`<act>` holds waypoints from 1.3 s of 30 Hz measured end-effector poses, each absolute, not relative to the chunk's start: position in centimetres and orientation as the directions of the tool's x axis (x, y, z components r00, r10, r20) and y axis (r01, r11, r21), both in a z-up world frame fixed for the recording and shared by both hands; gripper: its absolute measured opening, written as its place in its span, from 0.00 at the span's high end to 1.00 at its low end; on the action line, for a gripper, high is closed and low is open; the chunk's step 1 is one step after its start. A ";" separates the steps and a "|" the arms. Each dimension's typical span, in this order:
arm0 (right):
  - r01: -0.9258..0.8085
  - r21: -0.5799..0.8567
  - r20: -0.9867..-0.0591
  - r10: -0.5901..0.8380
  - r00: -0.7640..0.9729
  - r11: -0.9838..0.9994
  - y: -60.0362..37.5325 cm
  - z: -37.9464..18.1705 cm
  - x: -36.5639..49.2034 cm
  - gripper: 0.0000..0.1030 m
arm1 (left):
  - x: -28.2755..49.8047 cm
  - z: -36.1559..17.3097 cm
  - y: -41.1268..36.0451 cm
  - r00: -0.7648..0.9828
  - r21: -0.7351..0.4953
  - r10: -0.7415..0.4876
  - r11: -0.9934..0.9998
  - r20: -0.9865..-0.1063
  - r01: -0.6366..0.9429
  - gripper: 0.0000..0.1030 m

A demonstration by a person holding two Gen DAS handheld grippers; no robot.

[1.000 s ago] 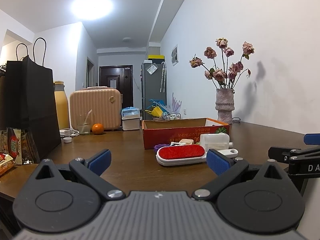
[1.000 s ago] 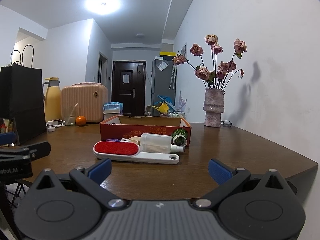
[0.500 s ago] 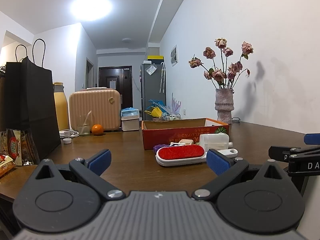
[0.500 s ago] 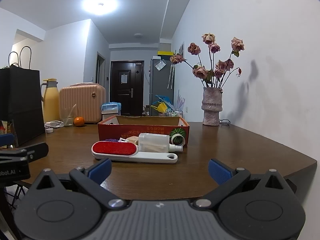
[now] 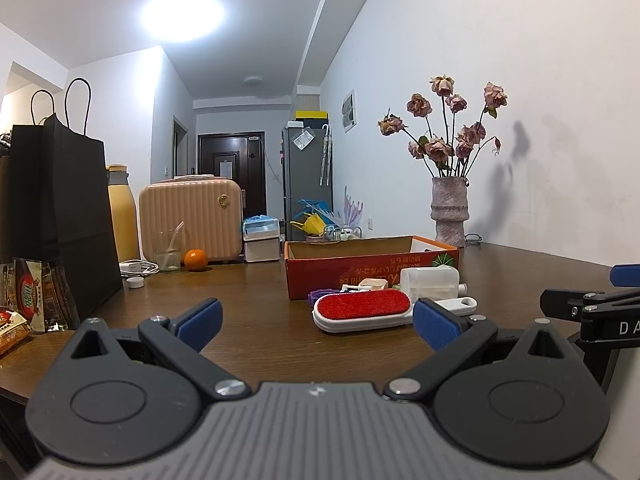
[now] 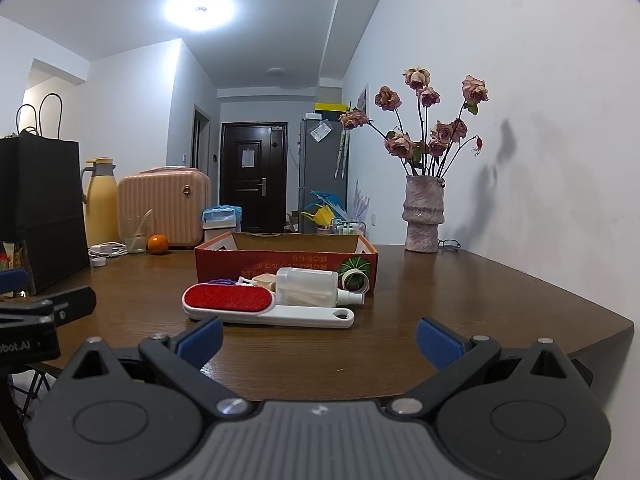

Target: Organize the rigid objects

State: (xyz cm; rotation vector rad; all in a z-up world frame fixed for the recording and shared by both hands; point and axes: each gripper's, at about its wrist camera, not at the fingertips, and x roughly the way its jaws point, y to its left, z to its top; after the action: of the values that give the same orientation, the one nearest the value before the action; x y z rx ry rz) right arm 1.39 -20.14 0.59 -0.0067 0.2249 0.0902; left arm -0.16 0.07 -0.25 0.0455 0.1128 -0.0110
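While "DA" showed lower right on the right gripper (image 5: 592, 312), the lint brush (image 5: 362, 311) lay mid-frame — beyond both spread, empty grippers.

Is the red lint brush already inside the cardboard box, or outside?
Outside: the lint brush lies flat on the table, in front of the cardboard box.

Left gripper (image 5: 315, 321) and right gripper (image 6: 319, 337): black linkages, silver screws, ribbed grey housings, jaws tipped with blue pads.

A lint brush (image 6: 240, 303) lies on the table (image 6: 440, 320) before the box (image 6: 286, 262).
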 end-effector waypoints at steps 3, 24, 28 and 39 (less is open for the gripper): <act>-0.090 0.003 -0.223 0.089 0.971 0.996 -20.2 0.6 1.4 0.00 | -0.1 -0.3 0.1 0.994 0.045 -0.007 0.999 -0.112 0.012 0.00; -0.092 0.003 -0.226 0.090 0.970 0.996 -20.1 0.6 1.3 0.00 | 0.0 -0.3 0.0 0.993 0.045 -0.007 0.999 -0.115 0.012 0.00; -0.092 0.003 -0.226 0.090 0.970 0.996 -20.1 0.6 1.3 0.00 | 0.0 -0.3 0.0 0.993 0.045 -0.007 0.999 -0.115 0.012 0.00; -0.078 0.036 -0.245 0.085 0.966 0.996 -20.9 -0.3 2.8 0.00 | 1.4 -0.6 0.5 0.993 0.056 0.021 0.998 -0.120 -0.014 0.00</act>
State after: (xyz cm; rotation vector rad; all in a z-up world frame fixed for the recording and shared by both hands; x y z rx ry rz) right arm 2.82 -20.91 -0.33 0.0262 0.2491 0.0827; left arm 1.43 0.51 -0.64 0.0547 0.1211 0.0175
